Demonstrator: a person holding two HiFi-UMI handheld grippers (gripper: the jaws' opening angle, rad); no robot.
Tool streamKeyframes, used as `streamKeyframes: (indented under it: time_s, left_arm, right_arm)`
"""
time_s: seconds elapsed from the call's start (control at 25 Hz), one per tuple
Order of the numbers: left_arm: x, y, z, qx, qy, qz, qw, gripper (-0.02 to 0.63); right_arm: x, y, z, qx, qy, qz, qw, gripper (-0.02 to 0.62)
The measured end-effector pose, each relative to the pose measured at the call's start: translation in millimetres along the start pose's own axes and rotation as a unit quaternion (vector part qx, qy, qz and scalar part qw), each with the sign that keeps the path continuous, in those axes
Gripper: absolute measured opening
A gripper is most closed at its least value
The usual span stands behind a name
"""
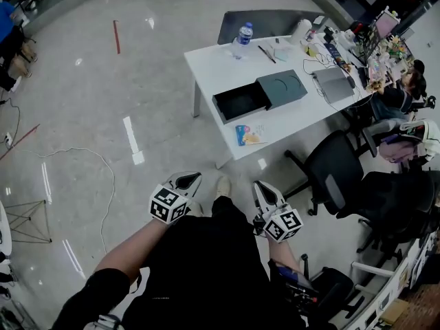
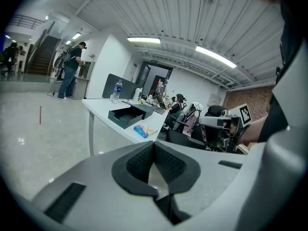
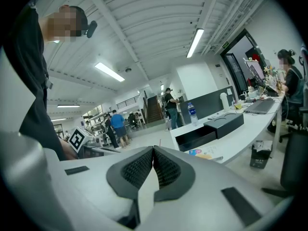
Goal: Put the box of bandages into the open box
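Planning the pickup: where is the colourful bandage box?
Head view, right of centre: the colourful bandage box lies on the white table near its closest edge, in front of the open black box.

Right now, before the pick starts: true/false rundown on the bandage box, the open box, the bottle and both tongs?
1. The box of bandages lies on the table, outside the open box. True.
2. The left tongs grip the box of bandages. False: they are shut on nothing and held short of the table.
3. The right tongs are shut and empty. True.
4. The water bottle stands inside the open box. False: it stands on the table's far end, apart from the open box.
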State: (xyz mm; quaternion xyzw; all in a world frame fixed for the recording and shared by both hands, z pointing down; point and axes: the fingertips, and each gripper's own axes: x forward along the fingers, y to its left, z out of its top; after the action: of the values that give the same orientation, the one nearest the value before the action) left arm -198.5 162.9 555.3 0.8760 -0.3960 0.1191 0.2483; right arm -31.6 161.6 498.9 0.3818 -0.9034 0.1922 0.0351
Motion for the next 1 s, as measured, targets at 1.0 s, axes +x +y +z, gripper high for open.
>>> streamKeyframes:
  time_s: [1.0]
  left_arm:
    - [128, -9, 51, 0.068, 0.061, -0.041, 0.9950, 0.009]
  right_arm:
    - [29, -121, 28, 0.005, 0.009, -0.006, 1.000, 0.026]
